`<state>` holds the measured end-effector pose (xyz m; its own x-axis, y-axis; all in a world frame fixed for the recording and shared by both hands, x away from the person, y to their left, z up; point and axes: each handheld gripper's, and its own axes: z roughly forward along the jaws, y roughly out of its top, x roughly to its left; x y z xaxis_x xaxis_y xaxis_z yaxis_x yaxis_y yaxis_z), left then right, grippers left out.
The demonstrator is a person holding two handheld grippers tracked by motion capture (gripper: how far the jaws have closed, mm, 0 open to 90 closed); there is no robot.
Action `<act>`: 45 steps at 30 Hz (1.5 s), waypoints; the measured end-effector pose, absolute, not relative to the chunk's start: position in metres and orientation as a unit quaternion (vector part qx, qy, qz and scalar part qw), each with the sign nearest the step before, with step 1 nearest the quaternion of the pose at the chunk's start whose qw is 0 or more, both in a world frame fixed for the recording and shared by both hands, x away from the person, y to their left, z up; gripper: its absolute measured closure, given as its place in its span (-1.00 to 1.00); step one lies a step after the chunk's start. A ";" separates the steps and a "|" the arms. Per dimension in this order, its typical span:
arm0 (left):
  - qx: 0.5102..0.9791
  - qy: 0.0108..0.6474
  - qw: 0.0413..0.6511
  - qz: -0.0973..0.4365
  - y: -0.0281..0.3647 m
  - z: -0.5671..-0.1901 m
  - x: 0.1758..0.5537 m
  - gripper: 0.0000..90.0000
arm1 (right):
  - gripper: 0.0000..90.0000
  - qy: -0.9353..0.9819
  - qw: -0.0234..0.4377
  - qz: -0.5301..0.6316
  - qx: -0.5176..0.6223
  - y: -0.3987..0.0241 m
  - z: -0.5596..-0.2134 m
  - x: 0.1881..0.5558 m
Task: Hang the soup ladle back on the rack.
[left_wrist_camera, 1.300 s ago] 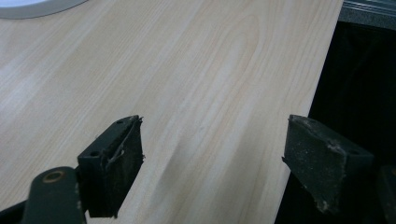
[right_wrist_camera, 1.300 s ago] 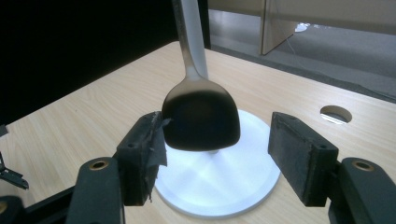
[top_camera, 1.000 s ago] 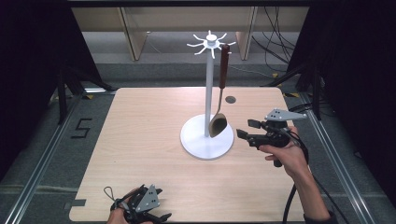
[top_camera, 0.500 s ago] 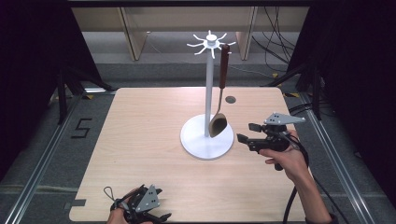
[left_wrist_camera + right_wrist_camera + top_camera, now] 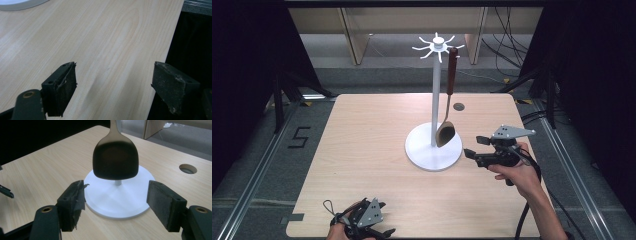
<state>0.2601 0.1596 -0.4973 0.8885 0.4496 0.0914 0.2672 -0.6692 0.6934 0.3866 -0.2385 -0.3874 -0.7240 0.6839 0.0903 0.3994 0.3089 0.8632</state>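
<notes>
1. High view: the right gripper (image 5: 468, 152) hovers just beside the round white base of the utensil stand (image 5: 433, 146), its jaws pointed at the spoon (image 5: 445, 133) that hangs from one of the stand's top hooks, bowl down against the pole.
2. Compared with a second ago, the right gripper has slid slightly back from the stand toward the person, so a strip of bare table (image 5: 372, 140) now shows between its tips and the base; the spoon and stand sit as they did.
3. Right gripper view: the jaws stand apart and have just been opening a little further, with nothing between the pads; the dark spoon bowl (image 5: 115, 161) hangs dead ahead of them and a little above, clear of both pads, with the white base behind and below it.
4. The spoon's reddish-brown handle rises well above the right gripper to its hook at the stand's crown, and a small round hole in the tabletop (image 5: 458, 106) lies beyond the stand from that gripper.
5. The left gripper (image 5: 379, 235) rests at the table's near edge, well apart from the stand, in the same place as in the earlier frames.
6. Left gripper view: its jaws gape wide over bare wood at the table's edge, gripping nothing, a sliver of the white base far ahead to their left.
</notes>
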 end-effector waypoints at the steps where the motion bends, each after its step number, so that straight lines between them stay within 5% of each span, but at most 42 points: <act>1: 0.904 0.199 0.356 0.127 0.159 -0.497 0.260 -0.58 | -0.31 0.789 0.154 0.485 0.343 -0.237 -0.389 0.386; 15: 0.904 0.198 0.355 0.128 0.159 -0.497 0.260 -0.58 | -0.65 0.790 0.137 0.478 0.358 -0.237 -0.400 0.382; 45: 0.905 0.198 0.355 0.127 0.160 -0.497 0.260 -0.58 | -0.65 0.811 0.102 0.455 0.353 -0.236 -0.438 0.359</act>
